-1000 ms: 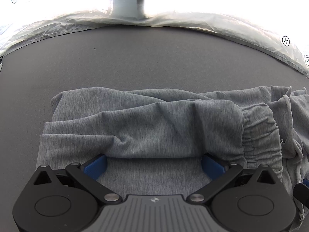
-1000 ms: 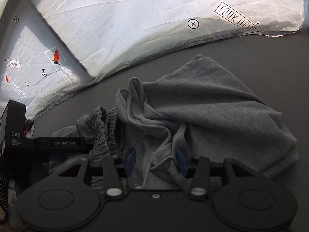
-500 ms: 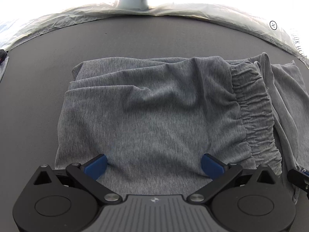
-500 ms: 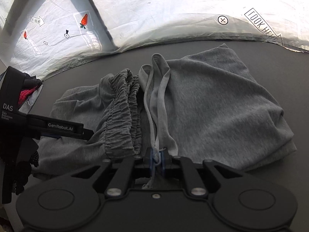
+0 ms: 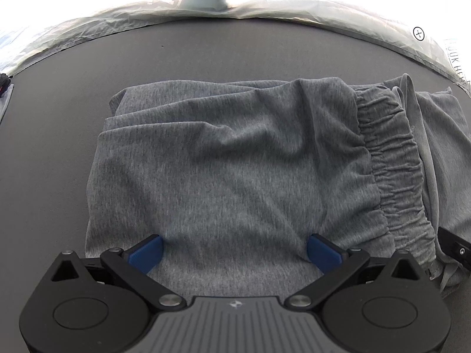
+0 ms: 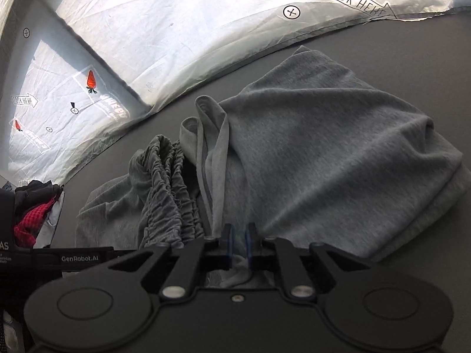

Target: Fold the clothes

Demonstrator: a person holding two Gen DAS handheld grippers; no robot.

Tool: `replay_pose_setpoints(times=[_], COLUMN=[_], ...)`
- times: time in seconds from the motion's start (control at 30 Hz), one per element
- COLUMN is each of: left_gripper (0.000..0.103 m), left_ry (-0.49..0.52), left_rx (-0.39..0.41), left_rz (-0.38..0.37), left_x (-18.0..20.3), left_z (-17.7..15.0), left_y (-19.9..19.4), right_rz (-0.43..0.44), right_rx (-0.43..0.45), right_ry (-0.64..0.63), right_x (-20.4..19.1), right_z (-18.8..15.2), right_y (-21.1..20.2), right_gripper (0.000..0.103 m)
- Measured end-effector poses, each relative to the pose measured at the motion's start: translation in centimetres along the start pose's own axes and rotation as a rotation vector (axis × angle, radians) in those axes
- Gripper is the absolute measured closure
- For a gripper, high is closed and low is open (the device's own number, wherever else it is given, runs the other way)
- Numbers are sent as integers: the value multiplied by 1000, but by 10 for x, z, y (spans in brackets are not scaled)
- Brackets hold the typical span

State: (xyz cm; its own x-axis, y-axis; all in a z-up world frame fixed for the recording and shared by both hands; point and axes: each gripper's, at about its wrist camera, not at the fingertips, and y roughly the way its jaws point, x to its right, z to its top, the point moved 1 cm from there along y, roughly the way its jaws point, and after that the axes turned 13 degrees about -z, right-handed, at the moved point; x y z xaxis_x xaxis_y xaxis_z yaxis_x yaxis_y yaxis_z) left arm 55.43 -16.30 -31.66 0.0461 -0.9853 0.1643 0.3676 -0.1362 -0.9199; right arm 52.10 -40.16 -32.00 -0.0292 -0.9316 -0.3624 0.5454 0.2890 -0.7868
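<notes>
— What was the fabric like from where you sat?

— Soft heathered grey jersey. The grey trousers (image 5: 235,170) lay folded in layers on the matte charcoal worktop (image 5: 206,53), with a gathered, ribbed elastic waistband (image 5: 391,158) bunched in tight ruffles down their right side in the left wrist view. In the right wrist view I saw the same waistband (image 6: 167,188) puckered beside a paler hemmed strip of the fabric (image 6: 217,158) that stood up in a loop. Crinkled white plastic sheeting (image 6: 182,29), printed with crossed circles and "LOOK HERE" arrows, lay beyond the worktop's far edge.

— And where did the tools sit against the cloth?

— My left tool (image 5: 235,250) pointed steeply down over the near part of the trousers, blue pads (image 5: 145,251) spread wide, both tips on the top layer and nothing pinched between them. My right tool (image 6: 239,242) had just been closing; its pads stood almost pressed together with a thin fold of grey fabric pinched between them, right where the pale strip ran down to the near edge of the garment. The waistband lay just left of that grip.

— Anything else nearby?

— A heap of red and black clothes (image 6: 32,211) at the left edge, well apart from the trousers.
</notes>
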Motion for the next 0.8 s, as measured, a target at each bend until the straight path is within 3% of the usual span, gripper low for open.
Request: replay_pose_setpoints(times=[0.1, 0.3, 0.63, 0.8], left_gripper=[0, 0, 0, 0], left_ry=[-7, -16, -78, -83], left_rx=[-2, -15, -17, -11], left_rz=[-6, -8, 11, -10], left_x=[-2, -5, -15, -19], left_z=[0, 5, 40, 39], left_y=[1, 2, 11, 11], right_rz=[77, 44, 103, 82], right_rx=[28, 94, 16, -35], right_ry=[15, 189, 354, 304], right_x=[-2, 27, 22, 0], right_z=[1, 37, 64, 66], right_y=[-9, 6, 59, 71], right_gripper=[92, 91, 92, 92])
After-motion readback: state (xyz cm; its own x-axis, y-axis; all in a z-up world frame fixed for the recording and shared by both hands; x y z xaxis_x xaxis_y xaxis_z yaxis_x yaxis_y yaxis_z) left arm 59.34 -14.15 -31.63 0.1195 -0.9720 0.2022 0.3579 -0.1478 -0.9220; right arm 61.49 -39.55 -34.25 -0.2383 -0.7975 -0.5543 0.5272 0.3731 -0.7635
